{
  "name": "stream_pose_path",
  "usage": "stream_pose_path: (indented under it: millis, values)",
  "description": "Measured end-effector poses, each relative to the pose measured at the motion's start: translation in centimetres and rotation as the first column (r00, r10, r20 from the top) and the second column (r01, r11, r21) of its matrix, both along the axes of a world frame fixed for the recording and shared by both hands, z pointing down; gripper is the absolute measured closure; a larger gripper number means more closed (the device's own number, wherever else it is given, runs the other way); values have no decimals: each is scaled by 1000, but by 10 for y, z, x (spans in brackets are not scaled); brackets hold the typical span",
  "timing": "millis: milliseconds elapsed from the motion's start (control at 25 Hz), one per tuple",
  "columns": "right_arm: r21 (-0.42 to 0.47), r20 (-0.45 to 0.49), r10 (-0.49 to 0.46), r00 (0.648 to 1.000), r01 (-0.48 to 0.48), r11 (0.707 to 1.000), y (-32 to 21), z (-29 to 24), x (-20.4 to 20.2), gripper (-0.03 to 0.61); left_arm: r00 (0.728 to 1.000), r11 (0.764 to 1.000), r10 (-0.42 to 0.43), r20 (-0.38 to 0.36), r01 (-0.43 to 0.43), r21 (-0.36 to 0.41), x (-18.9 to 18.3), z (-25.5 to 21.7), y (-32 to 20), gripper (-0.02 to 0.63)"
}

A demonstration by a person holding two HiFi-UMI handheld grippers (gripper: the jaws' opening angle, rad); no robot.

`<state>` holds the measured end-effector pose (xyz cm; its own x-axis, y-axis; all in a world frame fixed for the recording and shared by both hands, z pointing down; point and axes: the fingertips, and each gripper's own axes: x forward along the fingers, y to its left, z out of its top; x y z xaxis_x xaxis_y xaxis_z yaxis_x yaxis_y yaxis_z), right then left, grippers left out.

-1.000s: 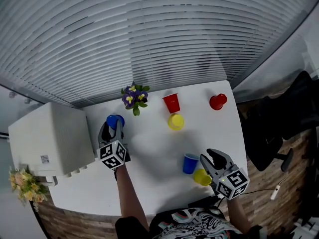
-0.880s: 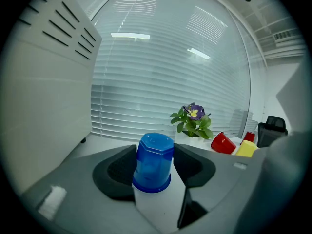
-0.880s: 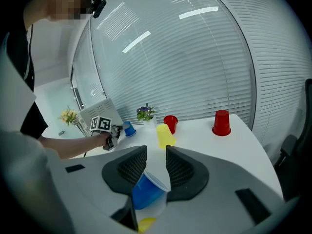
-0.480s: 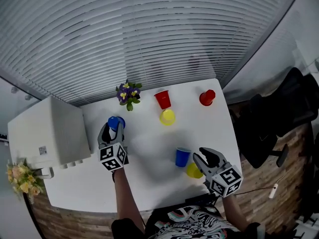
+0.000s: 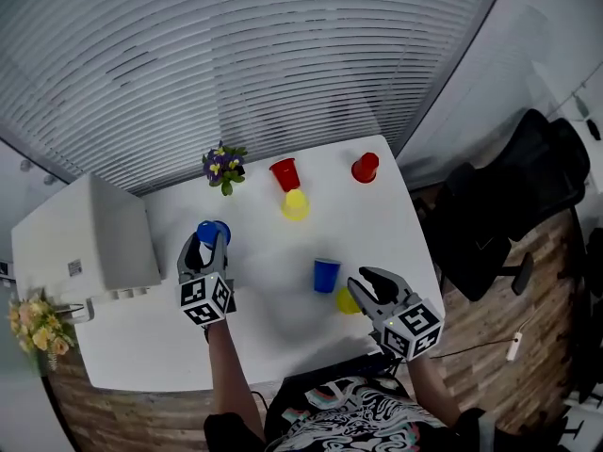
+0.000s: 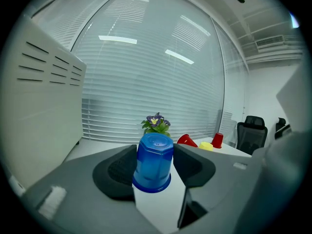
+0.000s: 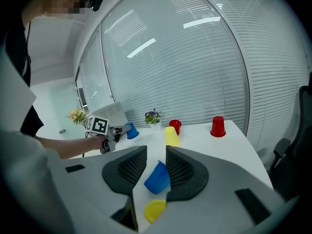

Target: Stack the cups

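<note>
The left claw point(image 6: 155, 154) is clamped on an upside-down blue plastic cup point(image 6: 155, 164) over the white tabletop point(image 5: 273, 332). The right claw point(image 7: 156, 151) stands parted. A second blue plastic cup point(image 7: 157, 178) shows tilted in its gap (pads not pressing it), with a yellow plastic cup point(image 7: 155, 211) beneath. A small pot point(image 5: 223, 169) holds purple flowers.

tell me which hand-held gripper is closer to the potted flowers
Left. The left hand-held gripper, shut on a blue cup, is just short of the potted flowers; the right hand-held gripper is across the table at the near right, beside the near yellow cup.
</note>
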<state>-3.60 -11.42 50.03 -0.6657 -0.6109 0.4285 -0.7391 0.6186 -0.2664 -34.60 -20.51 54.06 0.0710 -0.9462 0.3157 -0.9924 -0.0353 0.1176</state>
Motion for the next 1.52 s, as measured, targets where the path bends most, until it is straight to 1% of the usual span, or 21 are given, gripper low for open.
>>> stream_pose_path:
  millis: [320,640,920,1240,1400,1520]
  values:
    - [17,-7,29,1000,-29,999,19,-2,7,459,998,998,60,-2,-60,-18,27,0,40,382]
    - [16,-14,42,999,-42,999,34,3,18,462,994,993,108,-24,-109,-40,53,7,79,382]
    - [19,-21,44,999,-44,999,50,6,19,462,988,988,148,-41,-149,-30,72,6,105,382]
    - [22,-26,52,998,-51,998,61,9,23,462,974,975,219,-53,-221,-19,106,8,128,382]
    - [19,-27,52,998,-52,998,65,11,26,462,966,967,251,-58,-253,-25,123,12,139,382]
    - [22,-33,63,997,-62,998,67,14,29,466,957,957,285,-58,-288,-37,136,18,144,382]
